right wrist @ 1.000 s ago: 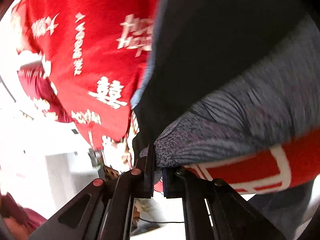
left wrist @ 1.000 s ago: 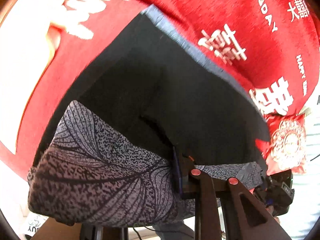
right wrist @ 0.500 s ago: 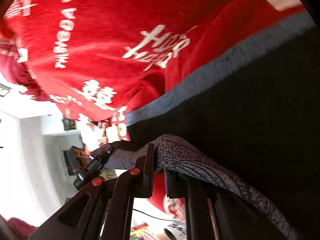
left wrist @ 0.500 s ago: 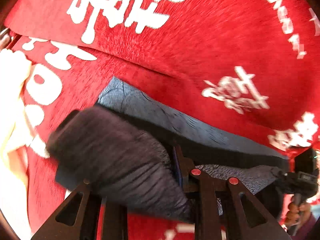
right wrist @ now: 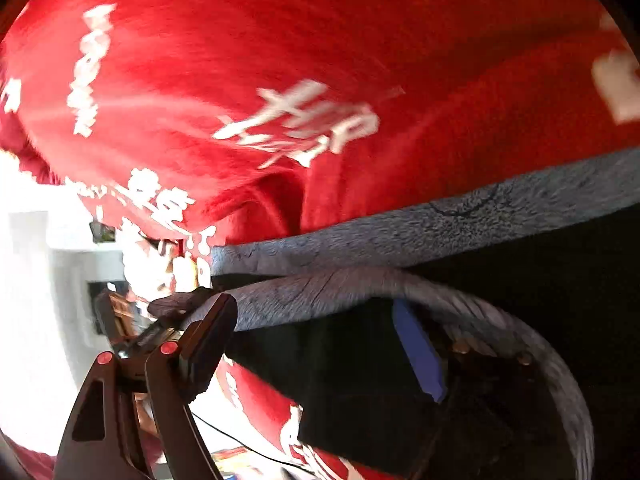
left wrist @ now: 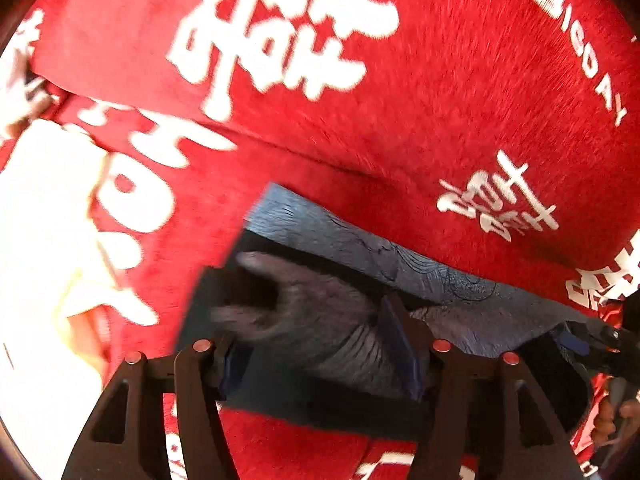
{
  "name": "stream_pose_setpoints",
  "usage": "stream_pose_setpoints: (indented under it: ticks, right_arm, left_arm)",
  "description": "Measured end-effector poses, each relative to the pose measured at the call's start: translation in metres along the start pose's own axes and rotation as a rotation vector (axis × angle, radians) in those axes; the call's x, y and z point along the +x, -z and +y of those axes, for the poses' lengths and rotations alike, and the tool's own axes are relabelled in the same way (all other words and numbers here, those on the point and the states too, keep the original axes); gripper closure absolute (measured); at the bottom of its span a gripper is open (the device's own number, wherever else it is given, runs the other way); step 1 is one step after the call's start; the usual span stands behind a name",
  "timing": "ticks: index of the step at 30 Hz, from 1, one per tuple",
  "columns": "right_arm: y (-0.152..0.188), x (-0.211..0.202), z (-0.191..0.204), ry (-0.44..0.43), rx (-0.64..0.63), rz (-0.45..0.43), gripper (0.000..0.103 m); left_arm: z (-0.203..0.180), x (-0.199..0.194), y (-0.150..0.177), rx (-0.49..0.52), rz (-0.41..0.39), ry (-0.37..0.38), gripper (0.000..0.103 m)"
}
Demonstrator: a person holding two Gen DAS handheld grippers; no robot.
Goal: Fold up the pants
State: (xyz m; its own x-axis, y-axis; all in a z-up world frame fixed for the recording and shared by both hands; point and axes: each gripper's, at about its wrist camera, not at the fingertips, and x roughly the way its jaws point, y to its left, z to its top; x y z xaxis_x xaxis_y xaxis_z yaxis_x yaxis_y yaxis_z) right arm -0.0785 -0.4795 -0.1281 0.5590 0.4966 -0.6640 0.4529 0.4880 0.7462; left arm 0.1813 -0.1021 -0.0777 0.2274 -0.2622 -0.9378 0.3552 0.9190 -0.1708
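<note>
Both grippers have just spread their jaws, and the pants, pinched and lifted a second ago, now lie low on the red cloth.

Left gripper stands released, its pads apart, with a blurred fold of the pants bunched loosely between its black fingers, no pad pressing on it. Right gripper is also released, jaws wide, the blue-padded finger well clear of the other; a rounded fold of the pants drapes across the gap and curls round the right side. Soft, thin grey-blue fabric carries fine dark line-drawn leaf veins and speckle, its inner side near black. Beneath lies a fuzzy red cloth printed with bold white Chinese characters and the words "BIG DAY".
</note>
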Motion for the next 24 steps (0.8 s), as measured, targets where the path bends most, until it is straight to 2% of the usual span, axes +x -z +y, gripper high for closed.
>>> stream_pose_setpoints:
  ticks: [1, 3, 6, 7, 9, 12, 15, 17, 19, 21, 24]
  right_arm:
    - [0.005, -0.004, 0.008, -0.008, -0.025, -0.001, 0.025]
    - [0.013, -0.004, 0.02, -0.007, -0.073, 0.024, 0.047]
    - [0.016, 0.022, 0.035, 0.051, -0.175, 0.112, 0.06]
    - [0.016, 0.035, 0.039, 0.086, -0.209, 0.145, 0.06]
    - [0.013, 0.053, 0.043, 0.097, -0.244, 0.186, 0.06]
    - [0.003, 0.081, 0.041, 0.146, -0.273, 0.229, 0.06]
    - [-0.022, 0.086, 0.038, 0.186, -0.263, 0.153, 0.06]
    - [-0.038, 0.076, 0.026, 0.13, -0.127, 0.096, 0.059]
    - [-0.038, 0.068, 0.021, 0.116, -0.073, 0.069, 0.057]
    - [-0.027, 0.06, 0.03, 0.145, -0.138, 0.055, 0.052]
    - [-0.018, 0.057, 0.043, 0.2, -0.221, 0.051, 0.051]
  left_arm:
    - [0.004, -0.006, 0.002, -0.005, 0.0, -0.005, 0.041]
    - [0.004, -0.006, 0.005, 0.007, 0.005, -0.022, 0.041]
    - [-0.006, 0.005, 0.012, 0.071, 0.025, -0.048, 0.041]
    - [-0.01, 0.01, 0.013, 0.079, 0.03, -0.047, 0.041]
    - [-0.022, 0.021, 0.014, 0.105, 0.029, -0.04, 0.041]
    - [-0.037, 0.026, 0.009, 0.152, -0.001, -0.074, 0.041]
    - [-0.026, 0.009, -0.001, 0.046, -0.072, -0.074, 0.041]
    - [-0.018, 0.0, -0.003, 0.017, -0.095, -0.097, 0.041]
    - [-0.02, 0.0, 0.0, 0.064, -0.085, -0.127, 0.041]
    - [-0.029, 0.013, 0.005, 0.142, -0.037, -0.147, 0.041]
    - [-0.038, 0.037, 0.008, 0.214, -0.002, -0.158, 0.041]
